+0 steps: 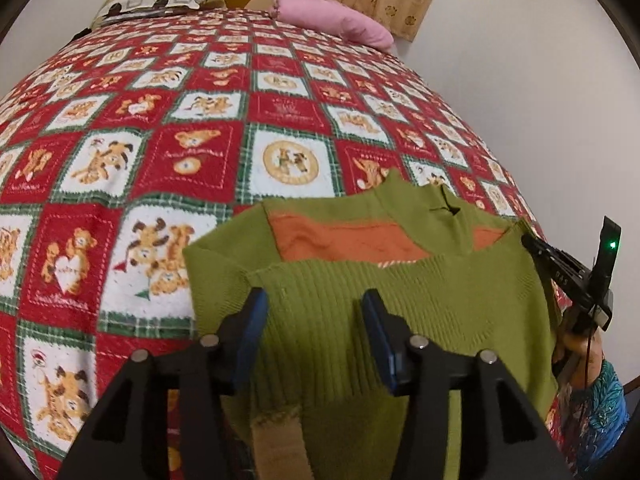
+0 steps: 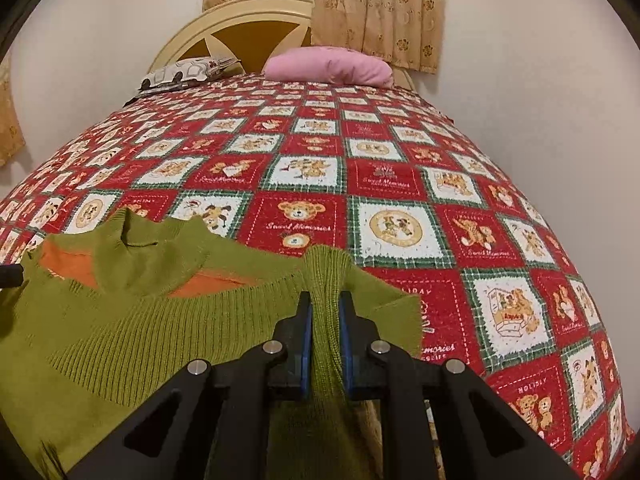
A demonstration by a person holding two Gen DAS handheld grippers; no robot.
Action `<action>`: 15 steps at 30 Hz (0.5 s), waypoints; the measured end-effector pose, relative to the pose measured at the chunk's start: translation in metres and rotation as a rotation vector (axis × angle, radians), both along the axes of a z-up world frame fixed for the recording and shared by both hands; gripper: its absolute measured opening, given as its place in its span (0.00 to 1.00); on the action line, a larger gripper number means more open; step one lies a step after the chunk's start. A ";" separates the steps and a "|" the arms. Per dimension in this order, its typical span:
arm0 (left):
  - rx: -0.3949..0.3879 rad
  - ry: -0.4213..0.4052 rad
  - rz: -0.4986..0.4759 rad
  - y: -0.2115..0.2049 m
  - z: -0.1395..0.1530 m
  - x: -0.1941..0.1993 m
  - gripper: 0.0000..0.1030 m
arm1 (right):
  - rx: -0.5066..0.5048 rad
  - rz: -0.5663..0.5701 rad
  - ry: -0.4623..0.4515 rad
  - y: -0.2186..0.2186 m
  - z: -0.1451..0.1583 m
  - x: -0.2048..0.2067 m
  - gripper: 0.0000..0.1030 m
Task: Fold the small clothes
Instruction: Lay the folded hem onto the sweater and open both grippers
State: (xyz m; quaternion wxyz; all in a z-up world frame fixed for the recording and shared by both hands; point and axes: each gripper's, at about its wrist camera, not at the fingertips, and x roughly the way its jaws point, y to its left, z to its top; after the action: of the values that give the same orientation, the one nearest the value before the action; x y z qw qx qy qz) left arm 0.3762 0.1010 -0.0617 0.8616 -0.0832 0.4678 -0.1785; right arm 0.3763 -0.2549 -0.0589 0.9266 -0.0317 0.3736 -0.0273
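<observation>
A green ribbed sweater (image 1: 400,292) with an orange inner panel and a high neck lies on the near part of the bed, neck pointing away from me. My left gripper (image 1: 314,300) is open above the sweater's left chest; the blue pads stand apart and no cloth is pinched between them. My right gripper (image 2: 326,300) is shut on a bunched fold of the sweater (image 2: 140,320) at its right shoulder, lifting it slightly. In the left wrist view the right gripper (image 1: 534,245) shows at the sweater's right edge. The sweater's lower part is hidden under both grippers.
The bed carries a red, white and green bear-pattern quilt (image 1: 200,140) (image 2: 400,184). A pink pillow (image 2: 328,66) and a patterned pillow (image 2: 184,74) lie at the headboard (image 2: 240,32). Curtains (image 2: 380,12) hang behind. A hand in a patterned sleeve (image 1: 600,396) holds the right gripper.
</observation>
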 end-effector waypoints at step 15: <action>-0.005 -0.003 0.033 0.008 -0.006 0.000 0.34 | -0.019 0.001 0.022 0.004 -0.005 0.003 0.11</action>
State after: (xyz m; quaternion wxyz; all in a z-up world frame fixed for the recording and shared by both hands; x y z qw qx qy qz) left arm 0.3764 0.1089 -0.0682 0.8649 -0.0929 0.4648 -0.1655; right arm 0.3795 -0.2505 -0.0643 0.9221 -0.0409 0.3837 -0.0299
